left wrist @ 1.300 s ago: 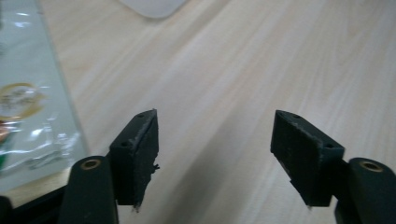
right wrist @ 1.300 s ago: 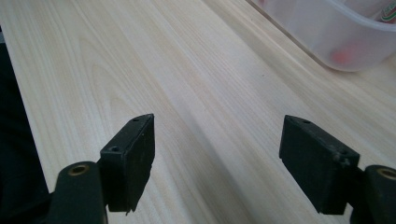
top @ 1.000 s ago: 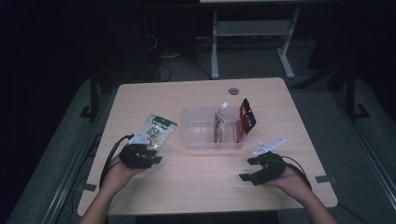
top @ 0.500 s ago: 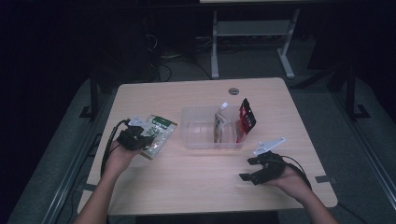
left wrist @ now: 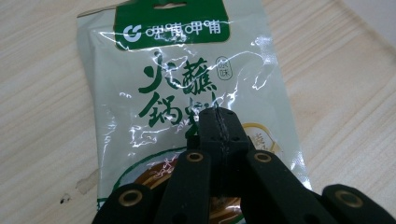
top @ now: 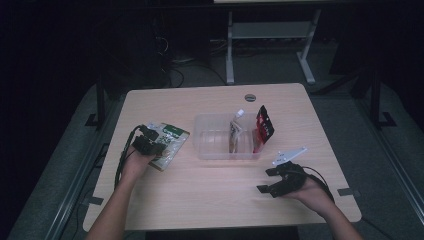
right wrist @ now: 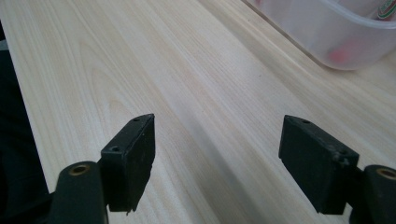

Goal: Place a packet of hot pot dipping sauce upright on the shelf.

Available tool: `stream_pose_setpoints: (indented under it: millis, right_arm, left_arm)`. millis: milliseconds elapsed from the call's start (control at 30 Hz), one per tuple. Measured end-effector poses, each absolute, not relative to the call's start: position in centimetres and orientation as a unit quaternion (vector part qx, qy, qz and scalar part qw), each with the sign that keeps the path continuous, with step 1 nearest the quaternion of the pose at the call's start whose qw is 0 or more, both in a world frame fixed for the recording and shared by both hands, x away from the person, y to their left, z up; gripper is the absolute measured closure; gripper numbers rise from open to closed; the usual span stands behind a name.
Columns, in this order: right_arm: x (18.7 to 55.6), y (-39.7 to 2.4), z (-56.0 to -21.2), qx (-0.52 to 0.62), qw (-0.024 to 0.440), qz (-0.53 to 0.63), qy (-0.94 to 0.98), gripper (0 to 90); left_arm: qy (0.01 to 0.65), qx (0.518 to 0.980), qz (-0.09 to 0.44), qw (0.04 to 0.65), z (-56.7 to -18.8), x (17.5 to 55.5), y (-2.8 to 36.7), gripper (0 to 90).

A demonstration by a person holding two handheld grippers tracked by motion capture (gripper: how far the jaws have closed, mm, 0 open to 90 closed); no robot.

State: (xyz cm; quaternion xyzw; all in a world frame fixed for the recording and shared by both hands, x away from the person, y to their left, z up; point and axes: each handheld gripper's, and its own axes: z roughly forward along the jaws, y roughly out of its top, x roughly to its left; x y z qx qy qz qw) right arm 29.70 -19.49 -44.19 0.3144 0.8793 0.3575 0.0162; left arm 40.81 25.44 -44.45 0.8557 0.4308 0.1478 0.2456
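Pale wooden table [top: 210, 200], dim room. Left gripper [left wrist: 218, 122] clenched over flat green-and-white foil sachet [left wrist: 187, 88], nothing pinched. Right gripper [right wrist: 217, 161] released, jaws apart.

Green sauce packet [left wrist: 187, 93]: bottom hidden behind left gripper [left wrist: 219, 128] jaws, w/ pinched film not visible. Clear bin [right wrist: 336, 32] cut off at top-right edge; contents blurred, can't ID.

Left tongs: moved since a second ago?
Yes. In the high view the left tongs went away from the person, from the near side of the green packet to over it, level with the clear tub. Jaws now shut.
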Motion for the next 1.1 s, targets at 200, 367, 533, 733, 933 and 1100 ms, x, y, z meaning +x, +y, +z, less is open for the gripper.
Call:
stream_pose_setpoints:
  millis: [200,367,533,733,933,1100]
  right_arm:
    - [29.7,-19.4,-44.2,0.314,0.016,0.357,0.880,26.6]
    - [29.7,-19.5,-44.2,0.316,0.016,0.357,0.879,26.6]
    - [29.7,-19.7,-44.2,0.316,0.017,0.357,0.879,26.6]
    - [29.8,-19.7,-44.2,0.316,0.018,0.358,0.879,26.6]
    - [29.8,-19.6,-44.1,0.317,0.018,0.357,0.878,26.6]
    - [29.9,-19.6,-44.2,0.321,0.017,0.357,0.877,26.6]
  left_arm:
    - [0.418,0.868,0.139,0.229,-44.4,40.6,25.6,90.0]
    - [0.421,0.869,0.122,0.229,-44.4,40.1,26.3,90.0]
    - [0.427,0.870,0.112,0.219,-44.3,39.5,28.0,90.0]
    - [0.440,0.868,0.090,0.214,-44.1,38.9,30.1,90.0]
    - [0.443,0.857,0.096,0.247,-42.8,39.4,31.1,90.0]
    - [0.466,0.831,0.147,0.267,-41.7,41.1,31.9,89.9]
